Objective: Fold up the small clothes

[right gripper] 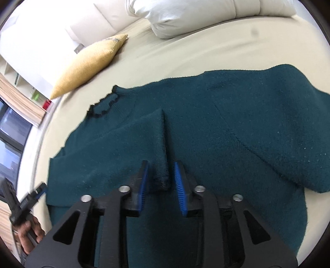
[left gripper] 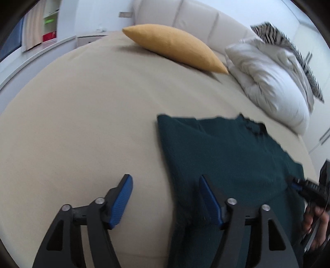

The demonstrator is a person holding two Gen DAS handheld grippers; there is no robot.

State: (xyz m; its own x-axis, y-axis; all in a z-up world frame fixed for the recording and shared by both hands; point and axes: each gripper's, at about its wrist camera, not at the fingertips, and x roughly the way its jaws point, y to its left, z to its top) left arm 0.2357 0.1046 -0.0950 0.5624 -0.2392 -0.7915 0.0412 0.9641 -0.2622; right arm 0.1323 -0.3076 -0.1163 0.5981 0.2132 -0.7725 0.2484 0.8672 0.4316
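A dark green knitted sweater [left gripper: 226, 154] [right gripper: 226, 123] lies flat on the beige bed sheet [left gripper: 82, 123], neckline [right gripper: 105, 105] toward the headboard. One sleeve [right gripper: 144, 140] is folded across the body, and its cuff end sits between the blue pads of my right gripper [right gripper: 161, 167]. The jaws stand partly apart and the pads do not press on the cuff. My left gripper [left gripper: 165, 181] is wide open over the sweater's left edge with nothing gripped. Each gripper shows at the edge of the other's view: right gripper [left gripper: 303, 185], left gripper [right gripper: 39, 191].
A yellow cushion [left gripper: 175, 45] [right gripper: 86, 64] lies near the padded headboard [left gripper: 196, 14]. A bunched white duvet [left gripper: 268, 82] [right gripper: 185, 16] and a zebra-patterned cushion [left gripper: 288, 47] sit beyond the sweater. Bare sheet stretches to the left of the garment.
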